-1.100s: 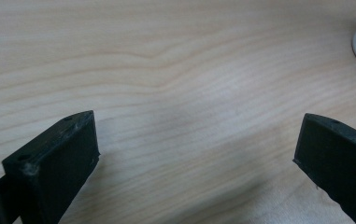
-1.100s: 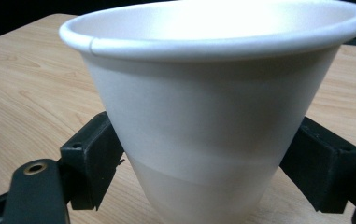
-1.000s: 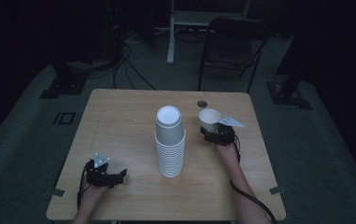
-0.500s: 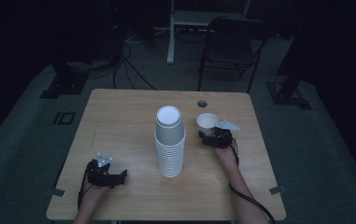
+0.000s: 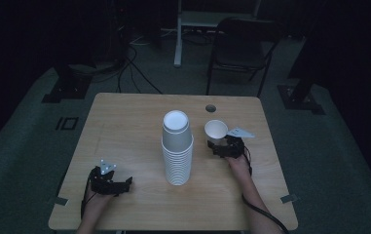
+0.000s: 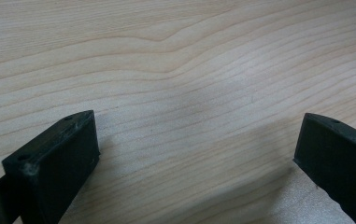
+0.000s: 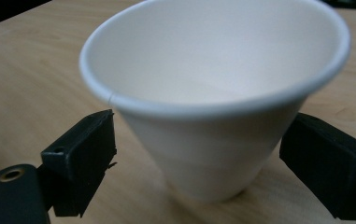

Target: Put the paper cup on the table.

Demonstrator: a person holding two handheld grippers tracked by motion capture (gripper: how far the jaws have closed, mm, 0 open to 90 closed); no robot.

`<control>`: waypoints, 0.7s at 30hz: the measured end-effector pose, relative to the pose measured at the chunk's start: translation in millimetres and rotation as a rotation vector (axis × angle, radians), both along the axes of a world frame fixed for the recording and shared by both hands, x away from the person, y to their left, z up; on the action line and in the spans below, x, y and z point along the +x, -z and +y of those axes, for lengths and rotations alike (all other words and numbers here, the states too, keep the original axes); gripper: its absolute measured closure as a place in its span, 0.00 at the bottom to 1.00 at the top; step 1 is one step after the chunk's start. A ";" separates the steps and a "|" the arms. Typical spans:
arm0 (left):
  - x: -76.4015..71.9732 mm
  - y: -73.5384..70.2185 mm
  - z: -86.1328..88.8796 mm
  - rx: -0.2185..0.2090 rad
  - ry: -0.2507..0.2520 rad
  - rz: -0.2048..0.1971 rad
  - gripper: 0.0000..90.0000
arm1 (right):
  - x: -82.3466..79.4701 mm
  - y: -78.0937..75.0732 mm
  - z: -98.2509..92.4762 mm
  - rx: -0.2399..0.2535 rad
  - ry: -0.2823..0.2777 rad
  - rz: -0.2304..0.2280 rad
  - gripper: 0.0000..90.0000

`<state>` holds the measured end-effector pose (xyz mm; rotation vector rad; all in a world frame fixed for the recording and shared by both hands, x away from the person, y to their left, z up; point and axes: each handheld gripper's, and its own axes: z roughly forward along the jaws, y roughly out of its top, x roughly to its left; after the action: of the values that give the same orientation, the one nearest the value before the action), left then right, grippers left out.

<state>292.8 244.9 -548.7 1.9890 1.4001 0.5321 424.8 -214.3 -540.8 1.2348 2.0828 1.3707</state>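
- Right of the tall cup stack (image 5: 177, 151), a single white paper cup (image 5: 216, 130) stands upright on the wooden counter (image 5: 124, 126), mouth up, near but apart from the stack.
- My right tongs (image 5: 220, 146) sit just on my side of that cup; in the right gripper view the cup (image 7: 213, 93) stands between the black jaws, which are spread wide, a gap on the left side, the right jaw close by its wall.
- Left of the stack and well apart from it, my left tongs (image 5: 120, 184) rest low near the counter's near edge.
- Seen along my left tongs (image 6: 194, 154), the jaws stand wide over bare wood grain.
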 end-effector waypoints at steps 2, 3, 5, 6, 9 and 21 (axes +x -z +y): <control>0.1 0.0 -0.5 0.005 0.001 0.001 0.00 | -2.9 0.5 -3.7 -0.016 -0.004 0.012 0.11; 0.1 0.0 -0.5 0.005 0.001 0.001 0.00 | -4.4 0.7 -6.1 -0.016 -0.005 0.021 0.11; 0.4 0.4 -3.3 0.035 0.002 0.001 0.00 | -10.8 -0.2 -12.5 -0.010 -0.004 0.022 0.11; 0.4 0.5 -4.2 0.042 0.002 0.002 0.00 | -12.8 -0.1 -14.6 -0.020 -0.006 0.026 0.11; 0.5 0.7 -4.8 0.046 0.001 0.000 0.00 | -18.1 0.1 -19.4 -0.030 -0.007 0.024 0.11; 0.4 0.6 -5.2 0.054 0.002 0.003 0.00 | -43.3 -0.7 -36.8 -0.048 -0.014 0.013 0.11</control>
<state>293.2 239.7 -549.3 2.0344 1.3989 0.5728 381.5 -251.0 -540.1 1.2149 2.1243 1.3148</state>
